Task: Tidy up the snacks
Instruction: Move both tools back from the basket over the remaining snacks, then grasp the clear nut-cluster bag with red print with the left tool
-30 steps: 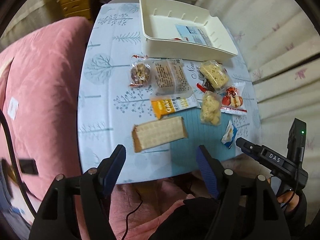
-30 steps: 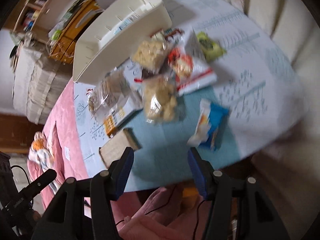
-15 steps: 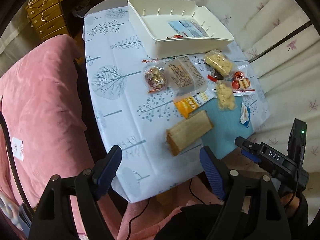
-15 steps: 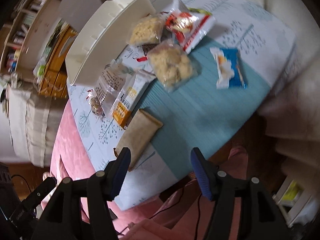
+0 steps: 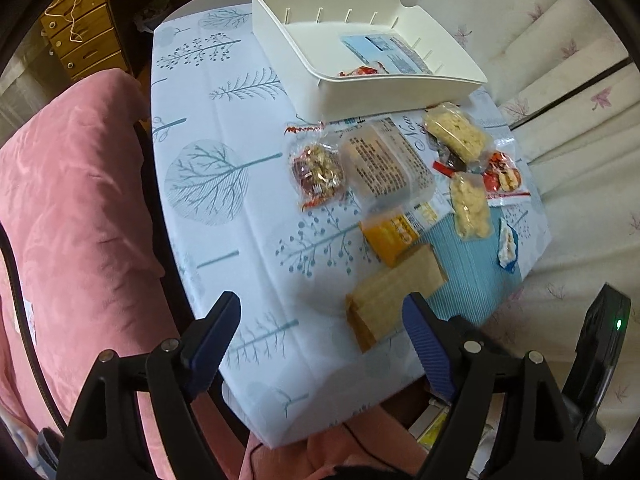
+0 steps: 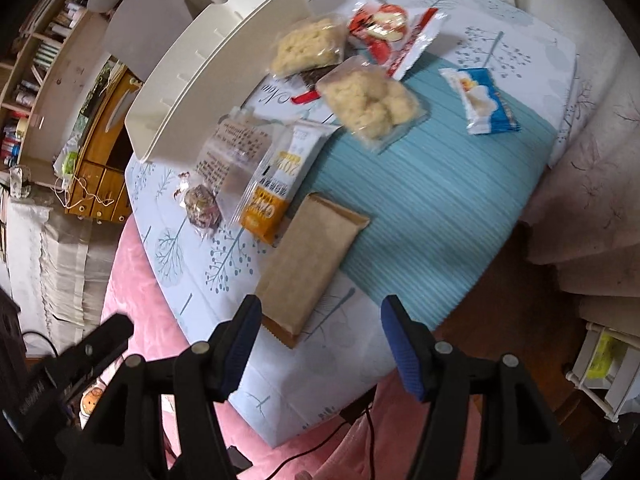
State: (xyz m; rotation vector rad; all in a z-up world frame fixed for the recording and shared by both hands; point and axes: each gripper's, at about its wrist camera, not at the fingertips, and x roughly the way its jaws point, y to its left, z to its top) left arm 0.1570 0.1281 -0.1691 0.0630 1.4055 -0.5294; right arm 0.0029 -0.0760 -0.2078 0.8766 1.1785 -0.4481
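Snacks: we see a loose group of packets lying on the table ahead of both claws, none of them held.
Brown packet [image 5: 394, 292]: we find it nearest to us, flat on the cloth, just beyond the left claw's right finger; in the right wrist view [image 6: 312, 264] it lies just past the right claw's left finger, with no contact visible.
Orange-and-white packet [image 5: 394, 236]: we see it touching the brown packet's far end, farther from the claws.
Clear packet with printed text [image 5: 384, 164]: beyond the orange one, overlapping it.
Nut snack in clear wrap [image 5: 318, 170]: just left of the clear packet, ahead of the left claw.
Pale puffed snacks: one bag [image 6: 370, 98] far ahead of the right claw, another [image 6: 308, 46] beyond it, near the tray.
Red-and-white packet [image 6: 394, 32]: we see it farthest ahead, right of the far puffed bag.
Blue-and-white packet [image 6: 482, 100]: well apart from the rest, far ahead and right of the right claw.
White tray [image 5: 332, 92]: beyond all the snacks, at the table's far end; we see a red wrapper [image 5: 358, 72] and a blue label inside.
Left claw [image 5: 320, 320]: its jaws have just been opening; they stand wide with nothing between them.
Right claw [image 6: 318, 322]: it has just been opening too; we see it moderately wide and empty, above the table's near edge.
Table [image 5: 208, 128]: covered by a tree-print cloth with a teal mat [image 6: 420, 200].
Pink blanket [image 5: 72, 200]: left of the left claw.
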